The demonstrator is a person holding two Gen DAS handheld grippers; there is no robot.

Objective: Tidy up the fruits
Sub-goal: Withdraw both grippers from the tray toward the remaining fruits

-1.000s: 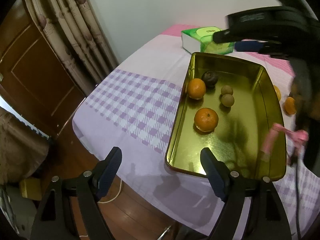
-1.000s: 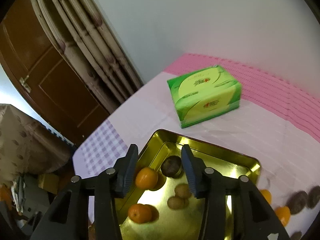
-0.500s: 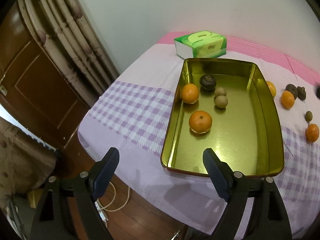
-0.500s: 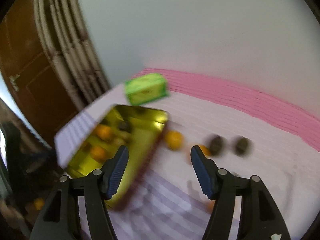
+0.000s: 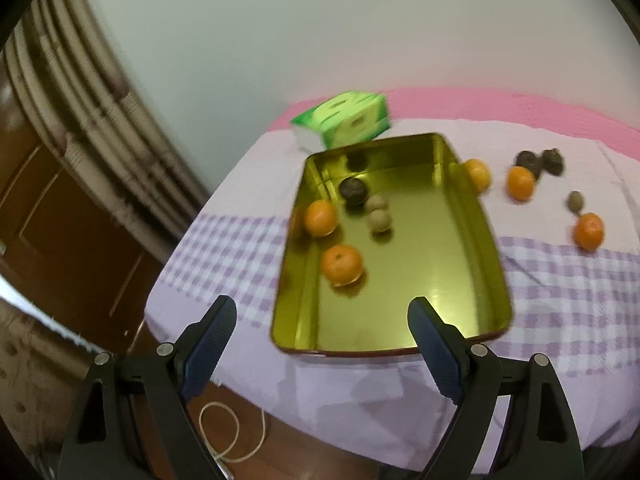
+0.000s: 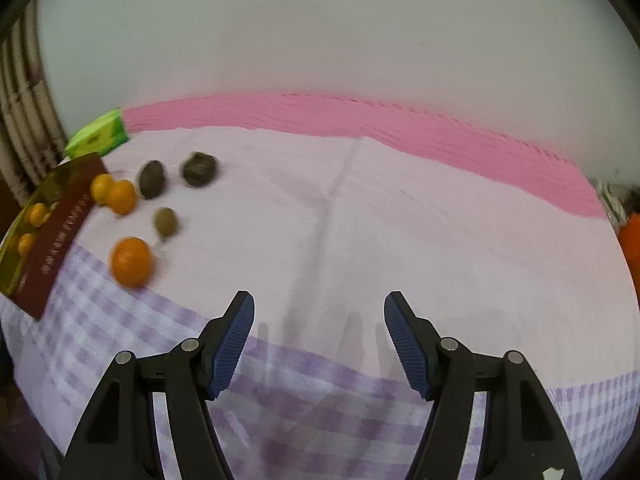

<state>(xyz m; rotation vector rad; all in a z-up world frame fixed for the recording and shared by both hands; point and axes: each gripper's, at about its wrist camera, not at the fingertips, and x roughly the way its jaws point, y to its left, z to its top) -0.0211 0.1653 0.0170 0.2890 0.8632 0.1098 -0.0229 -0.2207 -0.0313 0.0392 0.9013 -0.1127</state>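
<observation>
A gold tray (image 5: 492, 240) on the checked cloth holds two oranges (image 5: 320, 218), a dark fruit (image 5: 353, 190) and two small brown fruits (image 5: 378, 220). To the right of the tray lie three more oranges (image 5: 520, 183), two dark fruits (image 5: 526, 159) and a small brown fruit (image 5: 575, 201). My left gripper (image 5: 320, 308) hovers off the tray's near end, jaws opening with nothing between them. My right gripper (image 6: 320, 300) hangs over bare cloth, jaws opening and empty. The nearest orange (image 6: 131, 262) and the tray (image 6: 60, 232) lie to its left.
A green tissue box (image 5: 348, 120) stands behind the tray. The table edge runs just below my left gripper, with a wooden floor and a white cord (image 5: 232, 428) beneath. Curtain (image 5: 92, 120) and a brown door are at left. An orange object (image 6: 630, 240) shows at the far right.
My right gripper has swung from above the tray out over the cloth to its right, and its jaws have widened. The left gripper has drawn back and rolled slightly, so the loose fruits show.
</observation>
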